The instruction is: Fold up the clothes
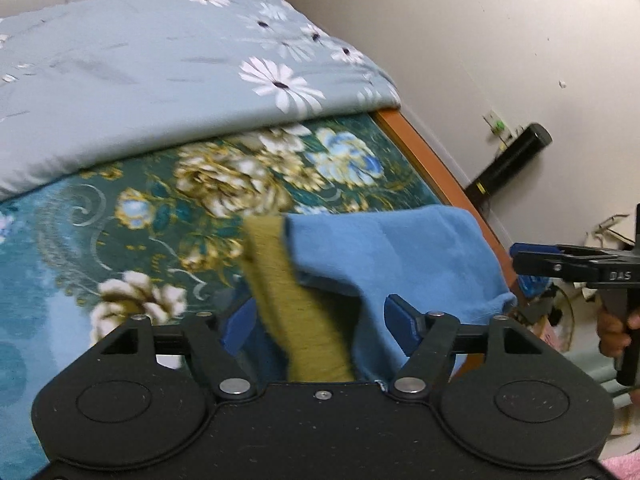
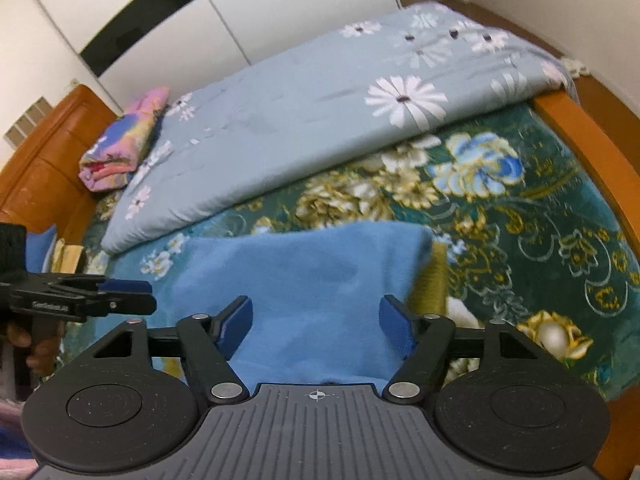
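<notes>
Bedroom, bed with teal floral blanket [image 2: 540,216] under a grey-blue daisy quilt [image 2: 304,96], orange wood frame [image 2: 592,136], white wall behind. Left gripper [image 1: 320,320]: fingers spread wide, blue pads either side of cloth, not pinching anything that I can see. Between and just past them lies the blue garment [image 1: 384,248], with its olive-green ribbed band [image 1: 292,300] running straight out along the finger axis. Right gripper [image 2: 316,320]: fingers also wide apart, blue cloth filling the gap, no visible pinch. Garment sits on the blanket at the near edge of the bed, directly ahead of both grippers, long side lying roughly across the right gripper's view, olive band on its right end. Cannot tell if it is lifted or resting. Left looks nearer the band end; likely next grab there. Folded pink-blue bundle [image 2: 120,148] far back by headboard, well apart.
</notes>
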`<state>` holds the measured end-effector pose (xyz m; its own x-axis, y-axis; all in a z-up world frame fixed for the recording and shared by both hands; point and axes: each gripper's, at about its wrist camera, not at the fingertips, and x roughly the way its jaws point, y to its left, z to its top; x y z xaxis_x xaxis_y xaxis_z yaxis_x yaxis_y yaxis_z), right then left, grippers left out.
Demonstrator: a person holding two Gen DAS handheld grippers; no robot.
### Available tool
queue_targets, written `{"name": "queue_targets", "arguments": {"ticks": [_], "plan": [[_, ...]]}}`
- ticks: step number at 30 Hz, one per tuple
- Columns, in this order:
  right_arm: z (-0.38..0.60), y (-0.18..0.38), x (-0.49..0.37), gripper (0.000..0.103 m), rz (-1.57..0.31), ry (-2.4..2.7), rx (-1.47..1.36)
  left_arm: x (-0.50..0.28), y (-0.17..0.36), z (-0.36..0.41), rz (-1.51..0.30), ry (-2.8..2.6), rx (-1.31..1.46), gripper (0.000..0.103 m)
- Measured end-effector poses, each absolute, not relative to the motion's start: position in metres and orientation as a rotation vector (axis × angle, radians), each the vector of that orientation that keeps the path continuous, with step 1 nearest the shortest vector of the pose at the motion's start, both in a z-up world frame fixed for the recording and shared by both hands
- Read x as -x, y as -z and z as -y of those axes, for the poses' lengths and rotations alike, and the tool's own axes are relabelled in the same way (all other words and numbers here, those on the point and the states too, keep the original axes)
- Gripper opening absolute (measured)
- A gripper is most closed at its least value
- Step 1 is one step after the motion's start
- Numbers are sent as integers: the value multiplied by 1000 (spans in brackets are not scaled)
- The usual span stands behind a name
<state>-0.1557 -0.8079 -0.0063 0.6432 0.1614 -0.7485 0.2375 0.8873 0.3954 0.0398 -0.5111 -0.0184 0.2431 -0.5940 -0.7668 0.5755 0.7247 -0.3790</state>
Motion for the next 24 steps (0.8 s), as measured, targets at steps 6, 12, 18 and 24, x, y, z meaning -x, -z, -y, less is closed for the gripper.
{"name": "queue_targets", "arguments": {"ticks": [6,12,18,24], "plan": [[755,-20,136,83,-845,9,-439,-45,8,453,-1000,769,40,80],[672,-32,99,95,-842,-36,-394,-44,1,367,-932,703,23,89],[559,-27,60,103,-844,-95,-368,-46,4,260,-883,573,10,96],[451,-8,22,103,-920,-165,-338,-48,5,167,-885,446,59,101]]}}
